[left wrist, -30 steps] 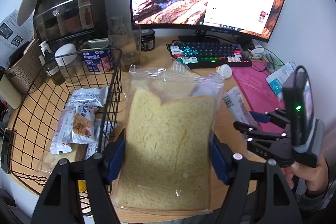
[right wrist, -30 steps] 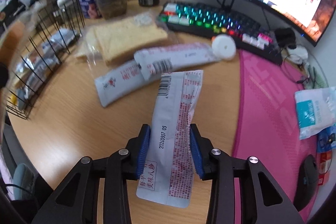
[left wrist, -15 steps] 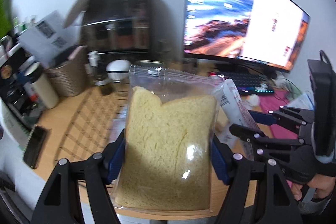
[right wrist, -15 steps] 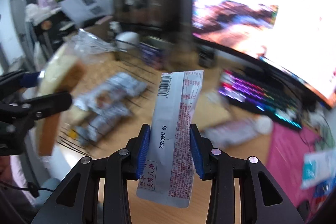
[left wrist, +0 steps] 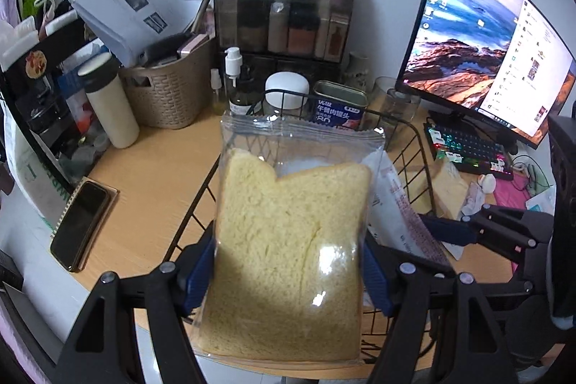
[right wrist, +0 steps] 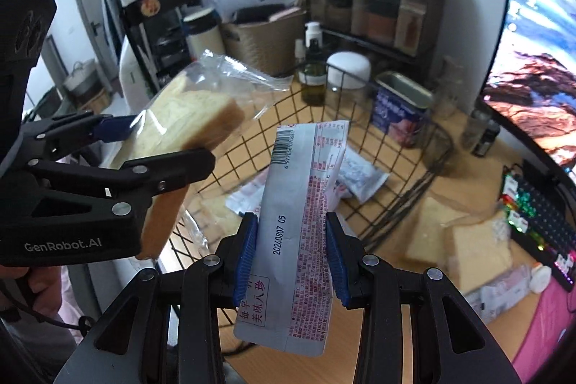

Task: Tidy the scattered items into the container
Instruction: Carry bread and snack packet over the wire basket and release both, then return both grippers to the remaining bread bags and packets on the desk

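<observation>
Bread and snack packet both hanging over the basket now

Bread slice in its clear bag [left wrist: 291, 240] is clamped between the fingers of the left gripper [left wrist: 288, 272], and a second ago that same view was looking at the keyboard and the open desk. Now it's swung round so the wire basket [left wrist: 414, 146] sits right under and behind the bag. Same story on the other side: the right gripper [right wrist: 291, 247] is shut on the long white snack packet [right wrist: 298, 233], which it was just lifting off the desk a moment back, and now the packet hangs above the basket mesh [right wrist: 252, 146]. So I'd say both hands are basically at the drop point and what's left for these two is just letting go.

Inside the basket I can see a couple of wrapped snacks [right wrist: 360, 179] already lying on the bottom. Outside it, on the keyboard side, more bagged bread [right wrist: 475, 240] is on the desk waiting, so the tidy-up isn't done.

Room-wise: light wooden desk [left wrist: 151, 175], pretty cluttered. Behind the basket there's a blue tin [left wrist: 338, 107], a white-lidded jar [left wrist: 288, 89], pump bottles and a dark cabinet [left wrist: 284, 9]. Left of the basket, a phone on a notebook [left wrist: 81, 225] and a woven bin of papers [left wrist: 169, 89]. Big monitor [left wrist: 478, 53] and glowing keyboard [left wrist: 468, 150] off to the basket's right.
</observation>
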A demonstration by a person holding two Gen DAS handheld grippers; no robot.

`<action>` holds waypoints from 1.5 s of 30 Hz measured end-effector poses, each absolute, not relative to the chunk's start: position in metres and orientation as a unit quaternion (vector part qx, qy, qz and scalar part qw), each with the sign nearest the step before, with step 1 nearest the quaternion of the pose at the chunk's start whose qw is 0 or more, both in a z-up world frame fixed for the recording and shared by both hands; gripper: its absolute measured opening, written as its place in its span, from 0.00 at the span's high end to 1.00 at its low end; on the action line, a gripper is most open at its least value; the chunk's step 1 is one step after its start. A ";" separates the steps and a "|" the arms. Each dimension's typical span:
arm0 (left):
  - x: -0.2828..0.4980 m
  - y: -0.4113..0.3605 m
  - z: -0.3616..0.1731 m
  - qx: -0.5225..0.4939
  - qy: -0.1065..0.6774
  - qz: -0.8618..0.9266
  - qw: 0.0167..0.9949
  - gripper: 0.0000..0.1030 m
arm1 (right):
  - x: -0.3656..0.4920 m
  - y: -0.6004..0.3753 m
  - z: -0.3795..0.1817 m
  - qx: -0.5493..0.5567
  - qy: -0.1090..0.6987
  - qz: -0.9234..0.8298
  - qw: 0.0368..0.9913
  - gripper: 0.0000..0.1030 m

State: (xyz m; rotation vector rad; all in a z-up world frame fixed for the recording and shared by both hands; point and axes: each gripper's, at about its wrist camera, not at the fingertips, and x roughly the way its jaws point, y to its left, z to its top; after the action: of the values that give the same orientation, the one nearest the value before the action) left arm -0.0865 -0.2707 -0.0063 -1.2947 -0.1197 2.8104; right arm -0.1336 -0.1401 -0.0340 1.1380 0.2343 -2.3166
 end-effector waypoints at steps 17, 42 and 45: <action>-0.088 -0.268 -0.005 -0.419 -0.018 0.908 0.005 0.25 | -0.143 -0.138 -0.034 0.421 0.066 -0.866 0.260 0.50; -0.089 -0.218 0.005 -0.411 0.033 0.911 0.025 0.23 | -0.127 -0.058 -0.010 0.395 0.033 -0.893 0.214 0.49; -0.089 -0.201 0.006 -0.411 0.041 0.910 0.040 0.23 | -0.122 -0.030 -0.007 0.391 0.025 -0.900 0.190 0.48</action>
State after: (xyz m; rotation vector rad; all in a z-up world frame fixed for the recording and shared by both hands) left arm -0.0885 -0.2013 0.0058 -1.2595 0.1266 2.7873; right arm -0.1221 -0.0303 -0.0071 1.0999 0.0716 -2.5294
